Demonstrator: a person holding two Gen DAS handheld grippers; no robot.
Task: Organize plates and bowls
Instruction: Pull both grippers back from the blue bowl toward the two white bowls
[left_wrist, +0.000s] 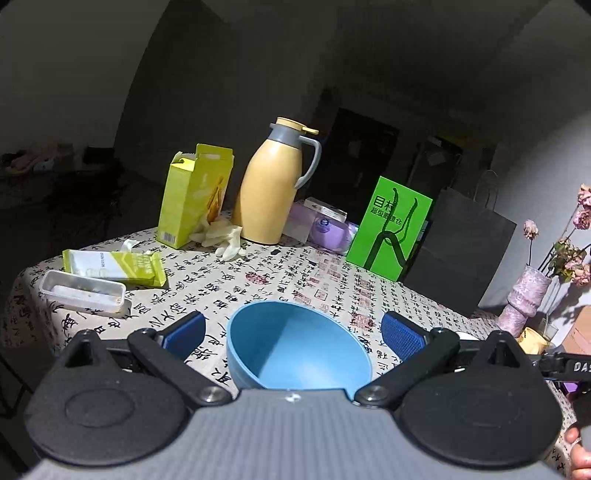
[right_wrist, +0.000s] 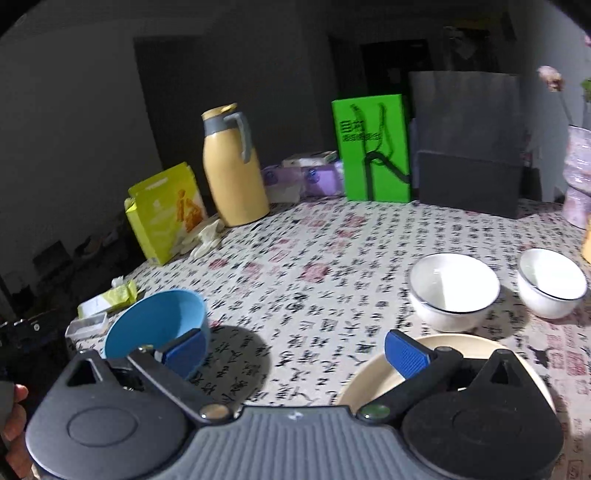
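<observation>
A blue bowl (left_wrist: 295, 347) sits between the wide-spread blue pads of my left gripper (left_wrist: 291, 325), which is open and not touching it. The right wrist view shows the same blue bowl (right_wrist: 155, 325) at the left, tilted with its mouth toward the table's middle. My right gripper (right_wrist: 295, 338) is open over bare tablecloth with nothing between its fingers. A cream plate (right_wrist: 373, 373) lies under its right finger. Two white bowls with dark rims, a larger one (right_wrist: 454, 288) and a smaller one (right_wrist: 552, 282), stand side by side beyond the plate.
At the back of the patterned tablecloth (right_wrist: 314, 258) stand a yellow thermos jug (left_wrist: 271, 188), a yellow-green carton (left_wrist: 192, 199), a green bag (left_wrist: 389, 229), a dark paper bag (left_wrist: 461, 254) and purple packets (left_wrist: 328, 229). A tissue pack (left_wrist: 118, 267) and a plastic tray (left_wrist: 81, 291) lie left. A vase (left_wrist: 524, 299) stands right.
</observation>
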